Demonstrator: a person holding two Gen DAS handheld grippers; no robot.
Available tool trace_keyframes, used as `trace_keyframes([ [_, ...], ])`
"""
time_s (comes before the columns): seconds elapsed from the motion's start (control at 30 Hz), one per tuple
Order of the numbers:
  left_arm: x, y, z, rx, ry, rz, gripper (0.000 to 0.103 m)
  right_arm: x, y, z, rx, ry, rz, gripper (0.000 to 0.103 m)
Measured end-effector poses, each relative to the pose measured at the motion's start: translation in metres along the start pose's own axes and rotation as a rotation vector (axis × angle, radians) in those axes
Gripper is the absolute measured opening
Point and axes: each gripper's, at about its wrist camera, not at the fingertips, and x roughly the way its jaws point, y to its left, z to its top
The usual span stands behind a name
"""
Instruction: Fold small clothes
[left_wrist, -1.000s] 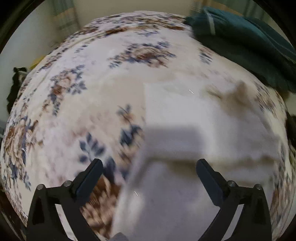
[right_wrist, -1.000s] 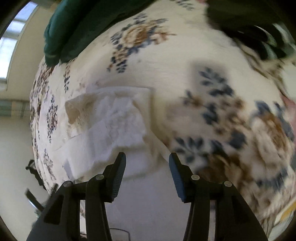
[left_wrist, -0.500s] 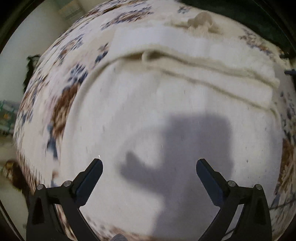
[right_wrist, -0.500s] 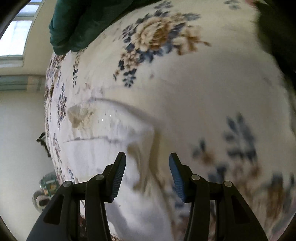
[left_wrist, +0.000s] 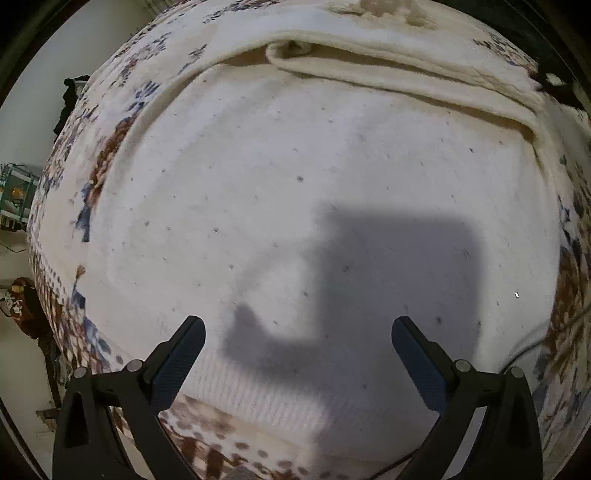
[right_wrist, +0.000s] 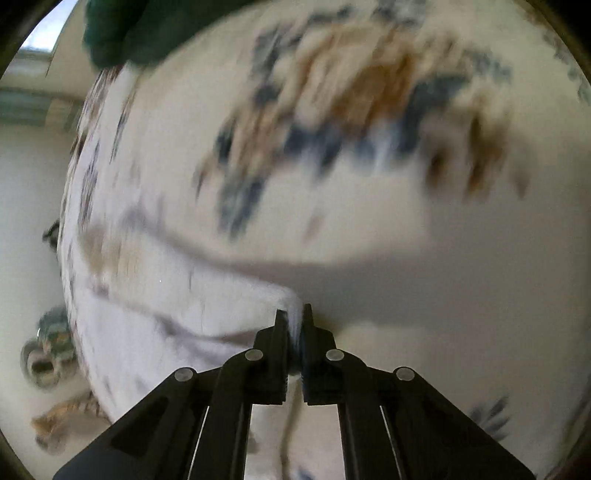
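Note:
A cream knitted sweater (left_wrist: 295, 177) lies flat on a floral bed cover (left_wrist: 110, 147), with a sleeve folded across its far part (left_wrist: 406, 77) and its ribbed hem (left_wrist: 266, 391) near me. My left gripper (left_wrist: 297, 350) is open, just above the hem, holding nothing. In the right wrist view, which is blurred, my right gripper (right_wrist: 293, 314) is shut on an edge of the sweater (right_wrist: 166, 314), which spreads to the left of the jaws.
A dark green garment (right_wrist: 122, 33) lies at the far edge of the floral cover (right_wrist: 369, 110). The bed edge falls to the floor on the left, where clutter (left_wrist: 14, 192) stands. A dark object (left_wrist: 554, 85) lies by the sweater's far right corner.
My left gripper came down close over the sweater, towards its hem, and stayed open. My right gripper moved to the sweater's edge and shut on it.

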Motion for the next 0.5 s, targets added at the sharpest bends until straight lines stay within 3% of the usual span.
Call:
trace_keyframes([
  [0.13,-0.007,-0.011,-0.005,0.02,0.001,-0.027,0.103,0.021,0.015,0.019,-0.071,0.046,-0.071,0.004],
  [0.2,-0.016,-0.018,-0.008,0.04,-0.007,-0.043,0.103,0.027,0.018,0.021,-0.076,0.094,-0.049,0.007],
  [0.23,-0.023,-0.024,-0.011,0.065,-0.014,-0.061,0.103,0.025,0.017,0.022,-0.063,0.099,-0.042,0.011],
  [0.3,-0.031,-0.034,-0.017,0.108,-0.012,-0.098,0.103,0.014,0.007,0.02,-0.016,0.12,0.016,0.031],
  [0.37,-0.04,-0.049,-0.027,0.155,0.0,-0.15,0.103,-0.002,-0.006,0.015,0.009,0.11,0.014,0.045],
  [0.5,-0.045,-0.085,-0.053,0.265,0.019,-0.214,0.103,-0.043,-0.034,-0.003,0.02,0.096,0.024,0.045],
])
